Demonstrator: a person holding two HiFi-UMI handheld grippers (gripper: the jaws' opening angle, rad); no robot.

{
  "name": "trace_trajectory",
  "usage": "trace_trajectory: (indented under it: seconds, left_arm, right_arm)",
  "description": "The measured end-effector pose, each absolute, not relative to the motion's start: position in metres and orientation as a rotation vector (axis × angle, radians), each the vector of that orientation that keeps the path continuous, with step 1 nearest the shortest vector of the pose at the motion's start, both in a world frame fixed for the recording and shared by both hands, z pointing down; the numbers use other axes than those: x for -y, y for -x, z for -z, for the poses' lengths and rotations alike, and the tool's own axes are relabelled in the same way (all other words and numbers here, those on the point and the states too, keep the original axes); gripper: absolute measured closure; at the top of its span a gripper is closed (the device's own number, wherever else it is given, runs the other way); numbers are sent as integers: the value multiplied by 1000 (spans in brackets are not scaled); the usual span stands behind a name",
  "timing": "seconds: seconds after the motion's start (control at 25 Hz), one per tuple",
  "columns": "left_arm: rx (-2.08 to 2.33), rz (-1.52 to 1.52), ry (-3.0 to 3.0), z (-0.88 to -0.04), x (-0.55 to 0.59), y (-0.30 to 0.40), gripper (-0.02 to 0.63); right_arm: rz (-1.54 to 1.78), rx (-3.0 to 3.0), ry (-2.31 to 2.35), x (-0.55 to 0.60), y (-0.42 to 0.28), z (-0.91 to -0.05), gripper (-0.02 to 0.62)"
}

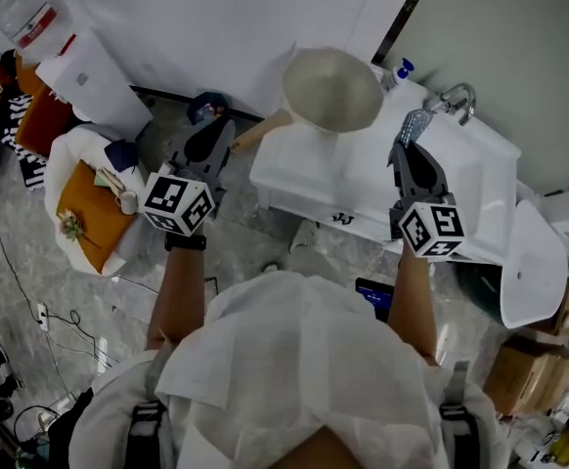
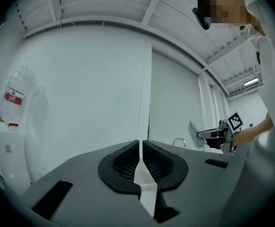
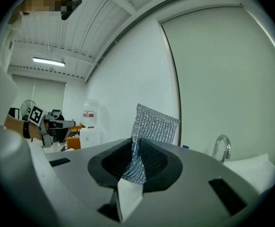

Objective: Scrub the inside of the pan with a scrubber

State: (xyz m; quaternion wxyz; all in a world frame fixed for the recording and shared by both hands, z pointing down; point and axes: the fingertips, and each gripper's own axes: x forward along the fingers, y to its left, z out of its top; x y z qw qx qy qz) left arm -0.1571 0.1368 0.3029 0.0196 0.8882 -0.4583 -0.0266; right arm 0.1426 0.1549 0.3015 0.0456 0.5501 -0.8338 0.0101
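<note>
Left of the pan [image 1: 331, 88], past the tip of its wooden handle [image 1: 260, 130], the left tongs [image 1: 209, 133] are clenched on nothing, their pads meeting edge to edge in the left gripper view [image 2: 141, 148]. Further left of the pan, well apart from it, stand a white jug with a red label [image 1: 30, 22] and an orange cloth [image 1: 89, 213]. The pan itself rests on the left part of the white table [image 1: 363, 184], beige inside showing to the head view. Its long axis runs from the bowl down and left, so the handle points toward the left tongs, which are nearer to it. Just right of the pan stands a blue-capped bottle [image 1: 400, 69], then a faucet [image 1: 458, 96]. Right of the pan and nearer the person, the right tongs [image 1: 412, 147] grasp the silvery mesh scrubber [image 1: 416, 123], which stands up above the pads [image 3: 154, 124]. Judging by this, the scrubber must travel leftward into the bowl. Only the bottle is close to that path.
</note>
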Motion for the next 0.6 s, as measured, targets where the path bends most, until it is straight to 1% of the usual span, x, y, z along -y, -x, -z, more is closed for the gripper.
trace_trajectory:
  seconds: [0.36, 0.6]
  left_arm:
    - [1382, -53, -2763, -320, -32, 116, 574]
    - [1341, -210, -2692, -356, 27, 92, 567]
  right_arm:
    - [-114, 2555, -1549, -25, -148, -336, 549]
    - [-194, 2563, -1435, 44, -147, -368, 549]
